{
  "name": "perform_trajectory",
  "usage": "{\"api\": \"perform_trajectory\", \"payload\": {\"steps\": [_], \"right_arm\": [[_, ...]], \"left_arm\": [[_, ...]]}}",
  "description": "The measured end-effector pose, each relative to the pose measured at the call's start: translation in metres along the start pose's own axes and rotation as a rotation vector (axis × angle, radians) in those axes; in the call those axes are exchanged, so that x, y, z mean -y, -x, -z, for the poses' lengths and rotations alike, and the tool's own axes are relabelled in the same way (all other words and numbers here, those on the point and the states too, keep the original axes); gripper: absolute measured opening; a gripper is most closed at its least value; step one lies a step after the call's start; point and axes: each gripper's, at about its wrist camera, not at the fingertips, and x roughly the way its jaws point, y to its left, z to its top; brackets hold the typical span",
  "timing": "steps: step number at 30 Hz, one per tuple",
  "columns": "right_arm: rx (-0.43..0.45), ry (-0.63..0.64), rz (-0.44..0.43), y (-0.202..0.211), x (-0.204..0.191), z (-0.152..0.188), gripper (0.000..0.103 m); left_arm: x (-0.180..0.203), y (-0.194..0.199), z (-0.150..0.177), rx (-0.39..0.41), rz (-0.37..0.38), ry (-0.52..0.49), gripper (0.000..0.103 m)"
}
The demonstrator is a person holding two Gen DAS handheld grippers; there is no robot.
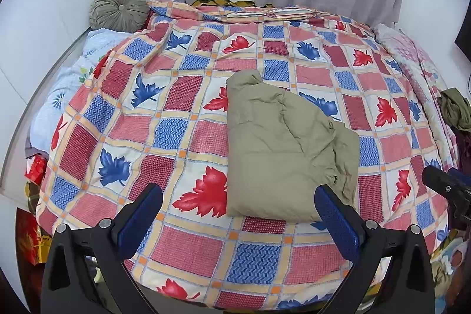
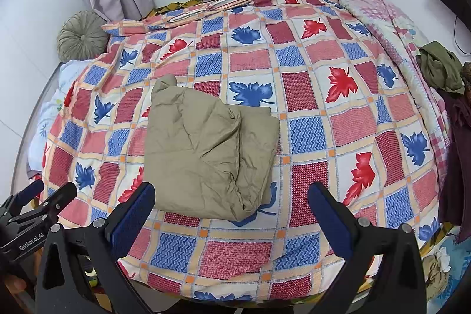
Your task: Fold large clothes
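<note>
Your khaki garment [image 1: 282, 149] lies near the middle of the bed [image 1: 182, 114], on the checked maple-leaf cover, already folded into a rough rectangle with 1 flap lapped diagonally across the top. Both of your tongs are spread wide and hold nothing: the left tongs [image 1: 238, 214] hover over the near edge of the bundle, and the right tongs [image 2: 231, 209] hover just short of its near right corner.

Expect the cloth to be light, soft and limp. It looks like thin woven fabric that creases readily, so it will sag from any single pinch point and the layers will slide over each other if you lift too fast. It is not fragile, but the stack is loose, especially at the rumpled near right corner [image 2: 250, 205], where the layers bunch and gape.

Take hold at the near edge, 1 tong set at each near corner, and pinch through all the layers so none peels away. Judging by its shape, 1 more fold away from you would finish it; keep the edge low and drag little, since the cover beneath may wrinkle. A second olive garment [image 2: 441, 69] waits crumpled at the bed's right side.
</note>
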Motion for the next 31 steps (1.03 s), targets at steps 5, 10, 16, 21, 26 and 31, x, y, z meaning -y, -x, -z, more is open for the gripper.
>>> {"api": "perform_trajectory", "payload": {"steps": [5, 10, 16, 21, 26, 31], "right_arm": [[-0.002, 0.002, -0.002, 0.000, 0.001, -0.001, 0.103], [-0.002, 0.002, -0.002, 0.000, 0.001, -0.001, 0.103], [-0.004, 0.001, -0.002, 0.000, 0.001, -0.001, 0.103], [-0.003, 0.000, -0.001, 0.000, 0.000, 0.000, 0.103], [-0.004, -0.002, -0.001, 0.001, -0.001, 0.001, 0.103], [-0.004, 0.000, -0.002, 0.000, 0.001, -0.001, 0.103]], "left_arm": [[0.000, 0.000, 0.000, 0.001, 0.000, 0.000, 0.103], [0.000, 0.001, 0.000, 0.002, -0.002, 0.003, 0.103], [0.001, 0.000, -0.001, 0.001, 0.000, 0.001, 0.103], [0.001, 0.000, -0.001, 0.001, 0.002, 0.002, 0.103], [0.005, 0.002, -0.002, 0.006, 0.007, -0.003, 0.103], [0.010, 0.004, -0.005, 0.005, 0.002, -0.002, 0.103]]}}
